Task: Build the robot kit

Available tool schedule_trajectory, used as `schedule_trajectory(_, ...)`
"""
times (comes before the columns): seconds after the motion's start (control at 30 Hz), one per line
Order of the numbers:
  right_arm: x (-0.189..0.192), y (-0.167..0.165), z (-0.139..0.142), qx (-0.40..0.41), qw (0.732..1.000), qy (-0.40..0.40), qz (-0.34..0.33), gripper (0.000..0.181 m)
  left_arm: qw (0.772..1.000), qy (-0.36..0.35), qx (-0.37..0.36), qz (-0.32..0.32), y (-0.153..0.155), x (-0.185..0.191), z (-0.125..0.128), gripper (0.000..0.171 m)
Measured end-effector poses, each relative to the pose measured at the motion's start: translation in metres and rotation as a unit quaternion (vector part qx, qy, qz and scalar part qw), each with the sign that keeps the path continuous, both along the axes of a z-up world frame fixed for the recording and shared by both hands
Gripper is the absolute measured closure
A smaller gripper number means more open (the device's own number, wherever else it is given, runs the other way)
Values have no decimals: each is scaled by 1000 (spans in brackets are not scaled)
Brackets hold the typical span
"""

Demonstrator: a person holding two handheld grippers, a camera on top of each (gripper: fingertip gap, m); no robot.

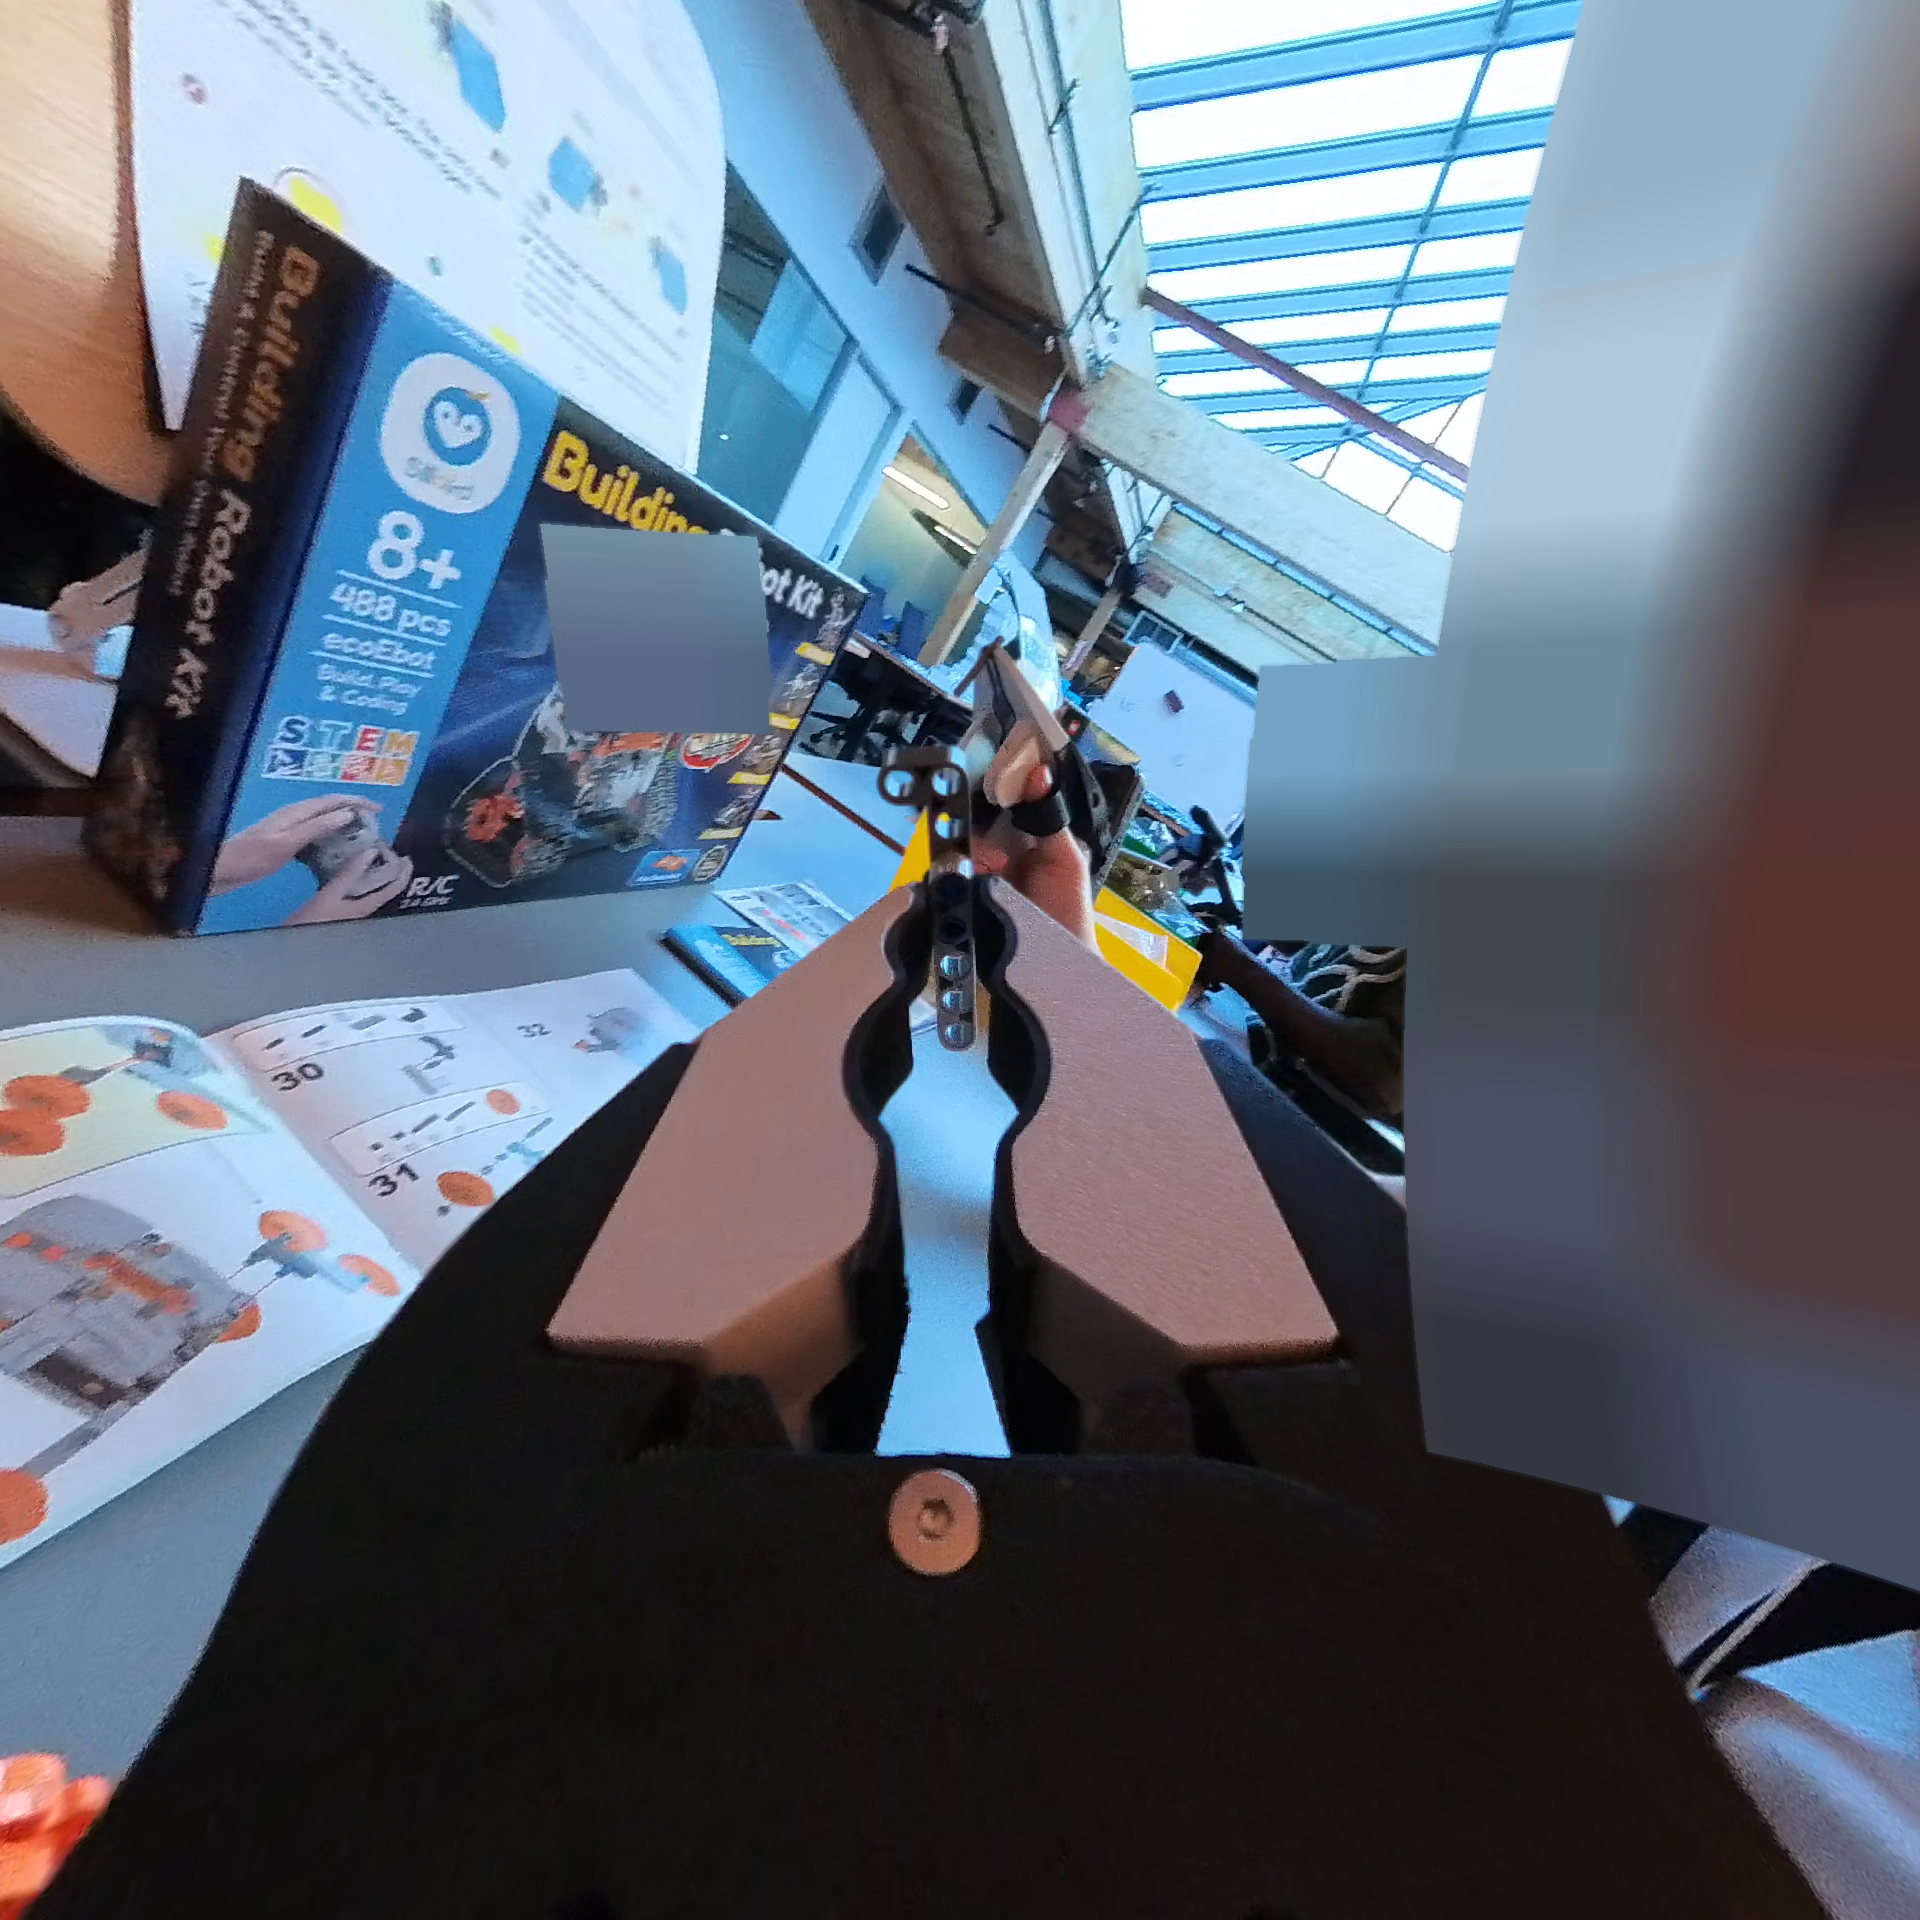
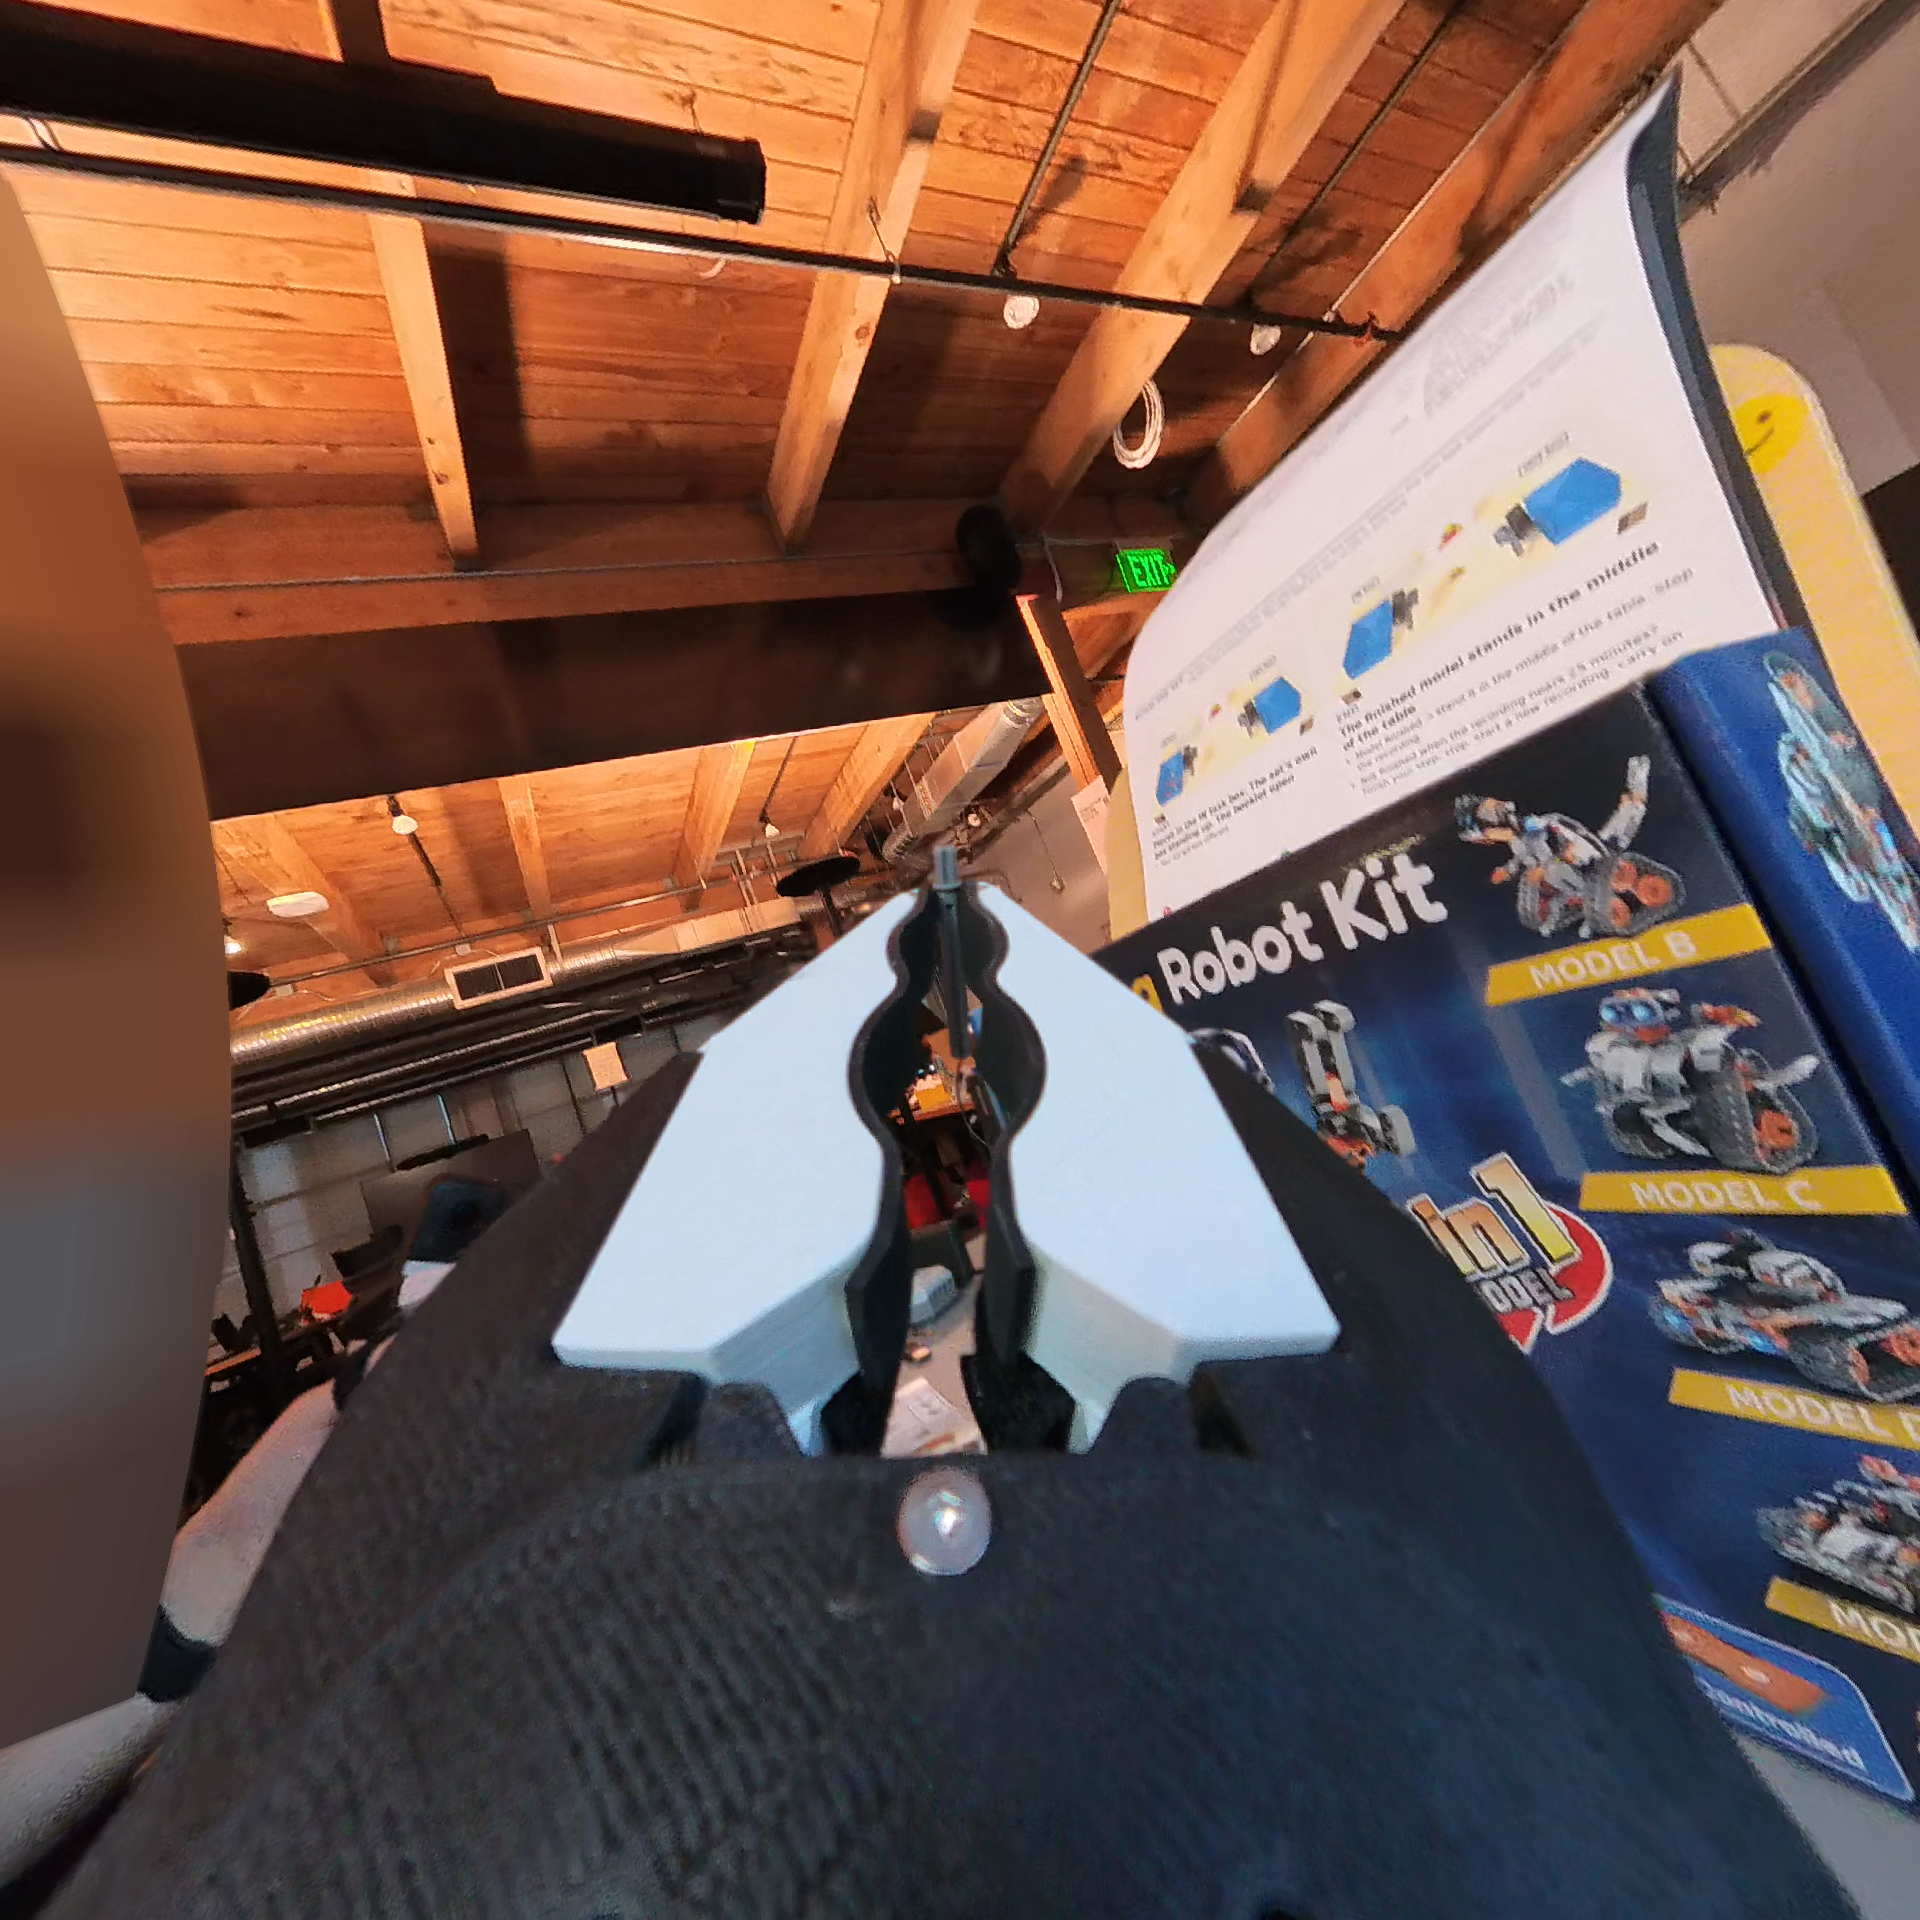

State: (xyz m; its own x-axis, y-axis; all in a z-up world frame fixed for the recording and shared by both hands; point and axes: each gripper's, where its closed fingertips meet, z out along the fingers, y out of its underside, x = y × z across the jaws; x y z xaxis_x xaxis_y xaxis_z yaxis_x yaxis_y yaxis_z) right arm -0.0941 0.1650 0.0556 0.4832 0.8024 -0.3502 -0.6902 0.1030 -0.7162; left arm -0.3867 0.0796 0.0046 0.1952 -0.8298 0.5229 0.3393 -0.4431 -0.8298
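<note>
Left gripper (image 1: pixel 951 914) pinches a dark holed beam (image 1: pixel 951 904) that sticks straight out past its tips; right gripper (image 2: pixel 948 914) pinches a thin dark rod (image 2: pixel 951 966), maybe an axle, pointing forward, kit box (image 2: pixel 1558 1143) beside it

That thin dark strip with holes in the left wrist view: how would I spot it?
Start at the big blue box standing on the grey table. Right of it, the left gripper pinches a dark beam, upright. Unlike the flat booklets, it has a row of holes.
</note>
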Motion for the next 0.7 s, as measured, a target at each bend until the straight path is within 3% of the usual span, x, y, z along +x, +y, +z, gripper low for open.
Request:
schedule_trajectory(0.27,-2,15,-25,-31,999,-20,-11,178,1000,18,-21,3,7,4,-15,167)
schedule_trajectory(0.7,-1,24,-38,-51,998,-23,-15,179,999,23,-32,3,11,3,-21,167)
